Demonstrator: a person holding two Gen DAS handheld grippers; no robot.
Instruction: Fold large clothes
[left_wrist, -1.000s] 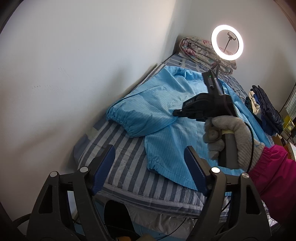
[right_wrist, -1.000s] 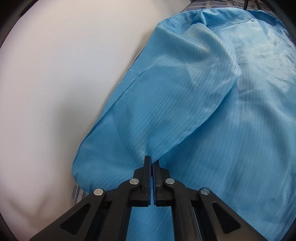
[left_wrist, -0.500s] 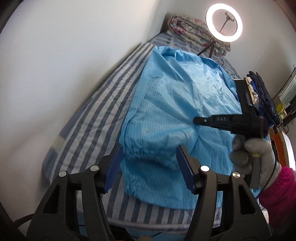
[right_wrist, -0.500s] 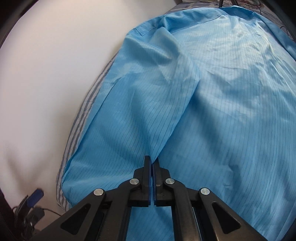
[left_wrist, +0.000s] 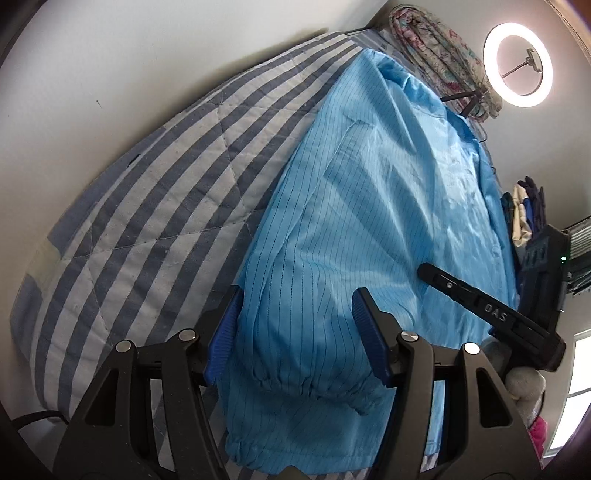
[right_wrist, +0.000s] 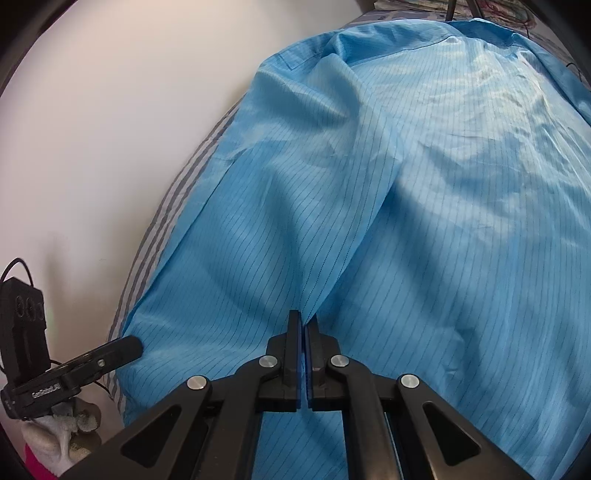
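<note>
A large light-blue pinstriped garment (left_wrist: 388, 206) lies spread along the striped bed (left_wrist: 147, 221). One sleeve with a gathered cuff (left_wrist: 306, 387) lies lengthwise near the bed's foot. My left gripper (left_wrist: 297, 332) stands open, tilted down over that sleeve, its blue pads (left_wrist: 225, 332) flanking the cloth just above the cuff. My right gripper (right_wrist: 303, 325) is shut on a pinched fold of the garment (right_wrist: 406, 184) along the sleeve's seam. In the left wrist view the right gripper (left_wrist: 424, 271) hovers over the garment's right part, held by a gloved hand (left_wrist: 524, 384).
A white wall runs along the bed's left side. A folded floral quilt (left_wrist: 432, 48) and a lit ring light (left_wrist: 517, 64) stand at the bed's head. A pile of dark and pale clothes (left_wrist: 524, 210) lies at the right. A gloved hand (right_wrist: 62, 421) holds the left tool.
The left gripper came down and forward until its pads flank the sleeve near the cuff, and its jaws narrowed a little. The right gripper pulled its pinched fold sideways, then stopped.
</note>
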